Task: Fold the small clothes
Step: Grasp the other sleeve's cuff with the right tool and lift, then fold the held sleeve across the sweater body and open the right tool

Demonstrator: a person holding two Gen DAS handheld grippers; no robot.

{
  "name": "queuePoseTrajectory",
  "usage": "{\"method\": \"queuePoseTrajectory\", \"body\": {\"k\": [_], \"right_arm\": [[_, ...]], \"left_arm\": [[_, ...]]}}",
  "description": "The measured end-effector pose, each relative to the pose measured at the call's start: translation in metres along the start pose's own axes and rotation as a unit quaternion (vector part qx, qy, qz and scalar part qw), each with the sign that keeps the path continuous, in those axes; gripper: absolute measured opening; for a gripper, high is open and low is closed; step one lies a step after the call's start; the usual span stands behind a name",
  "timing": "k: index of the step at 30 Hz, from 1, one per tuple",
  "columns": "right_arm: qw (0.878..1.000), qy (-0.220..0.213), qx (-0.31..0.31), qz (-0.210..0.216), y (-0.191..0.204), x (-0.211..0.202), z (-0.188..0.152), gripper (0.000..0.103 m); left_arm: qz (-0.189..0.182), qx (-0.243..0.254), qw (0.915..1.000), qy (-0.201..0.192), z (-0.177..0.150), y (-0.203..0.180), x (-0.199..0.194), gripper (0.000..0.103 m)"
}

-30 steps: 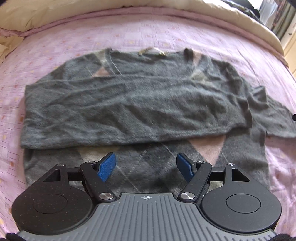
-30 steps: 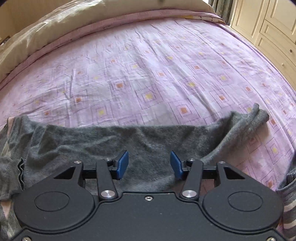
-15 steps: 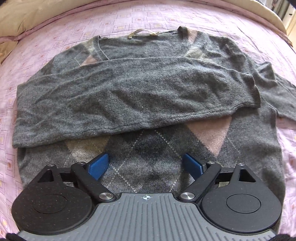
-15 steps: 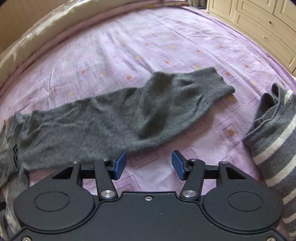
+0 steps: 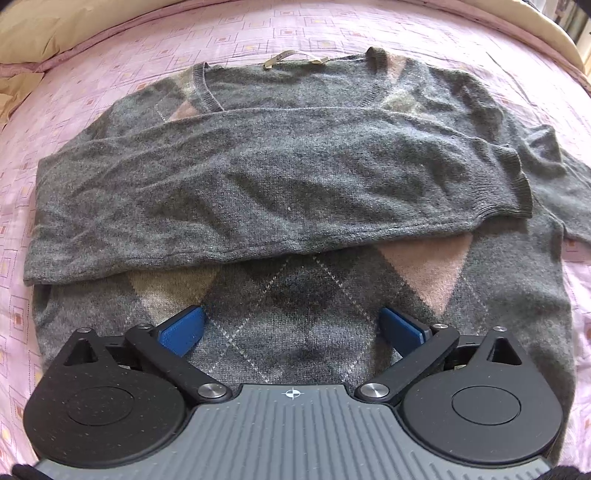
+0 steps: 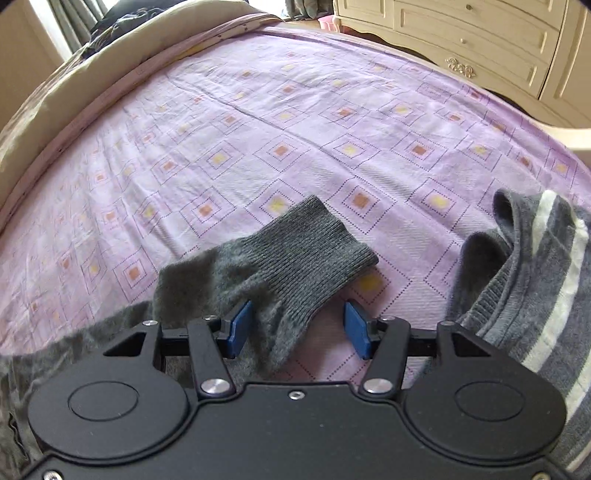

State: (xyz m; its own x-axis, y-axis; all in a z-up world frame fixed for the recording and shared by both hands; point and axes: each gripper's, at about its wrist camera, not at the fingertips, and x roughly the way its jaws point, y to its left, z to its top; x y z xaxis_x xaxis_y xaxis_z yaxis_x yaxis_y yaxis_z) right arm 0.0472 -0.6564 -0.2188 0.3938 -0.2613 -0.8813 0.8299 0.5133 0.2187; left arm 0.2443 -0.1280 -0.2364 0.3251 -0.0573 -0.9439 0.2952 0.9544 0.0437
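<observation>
Left wrist view: sweater (image 5: 295,302) flat on bed (image 5: 110,40), one sleeve (image 5: 258,192) folded across chest, 9 to 3 o'clock, to narrow it.
Left gripper (image 5: 291,328): jaws opening wide, empty, above hem.
Right gripper (image 6: 297,328): partly open, edging wider; other sleeve's cuff (image 6: 314,251) lies between, unpinched, likely next fold.
Striped garment (image 6: 535,288): 3 o'clock, waiting.

My view takes in a bed with a lilac sheet (image 6: 332,122) printed with nested squares with orange and yellow centres. A beige cover (image 5: 55,29) runs along its far edge in the left view. A cream chest of drawers (image 6: 480,37) with an ornate gold handle stands beyond the bed. Grey curtains (image 6: 74,18) hang at upper left.
</observation>
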Motion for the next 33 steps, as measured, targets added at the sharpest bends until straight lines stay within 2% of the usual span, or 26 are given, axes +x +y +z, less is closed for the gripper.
{"method": "queuePoseTrajectory", "body": {"k": [2, 3, 4, 5, 10, 14, 18, 24, 28, 33], "right_arm": [[1.0, -0.002, 0.025, 0.012, -0.005, 0.003, 0.003, 0.061], [0.999, -0.005, 0.032, 0.015, -0.006, 0.003, 0.003, 0.052], [0.999, -0.008, 0.033, 0.017, -0.006, 0.002, 0.003, 0.04], [0.999, -0.008, 0.028, 0.016, -0.005, 0.001, 0.003, 0.011], [0.999, -0.029, -0.019, 0.018, 0.014, -0.018, 0.001, 0.011], [0.994, -0.069, -0.062, 0.059, 0.043, -0.058, -0.002, 0.011], [0.981, -0.096, -0.123, 0.116, 0.089, -0.1, -0.015, 0.011], [0.946, -0.108, -0.235, 0.197, 0.176, -0.15, -0.07, 0.011], [0.92, -0.085, -0.289, 0.249, 0.231, -0.164, -0.12, 0.011], [0.884, -0.04, -0.373, 0.28, 0.295, -0.155, -0.198, 0.011]], "left_arm": [[0.002, -0.002, 1.0, 0.001, 0.001, 0.0, 0.0, 0.103], [0.002, -0.002, 1.0, 0.0, 0.0, 0.0, 0.0, 0.103], [0.001, -0.003, 1.0, -0.001, 0.0, 0.001, 0.0, 0.103], [0.0, -0.003, 1.0, -0.003, -0.001, 0.002, 0.0, 0.103], [-0.001, -0.002, 0.9999, -0.011, -0.003, 0.001, -0.001, 0.103], [-0.006, -0.003, 0.9999, -0.007, -0.002, 0.002, -0.002, 0.103], [-0.025, -0.002, 0.9997, -0.007, 0.0, 0.006, -0.007, 0.102], [-0.068, -0.005, 0.9972, -0.03, -0.01, 0.018, -0.03, 0.102], [-0.091, -0.019, 0.9945, -0.048, -0.02, 0.037, -0.051, 0.102], [-0.113, -0.051, 0.9902, -0.066, -0.029, 0.068, -0.072, 0.102]]}}
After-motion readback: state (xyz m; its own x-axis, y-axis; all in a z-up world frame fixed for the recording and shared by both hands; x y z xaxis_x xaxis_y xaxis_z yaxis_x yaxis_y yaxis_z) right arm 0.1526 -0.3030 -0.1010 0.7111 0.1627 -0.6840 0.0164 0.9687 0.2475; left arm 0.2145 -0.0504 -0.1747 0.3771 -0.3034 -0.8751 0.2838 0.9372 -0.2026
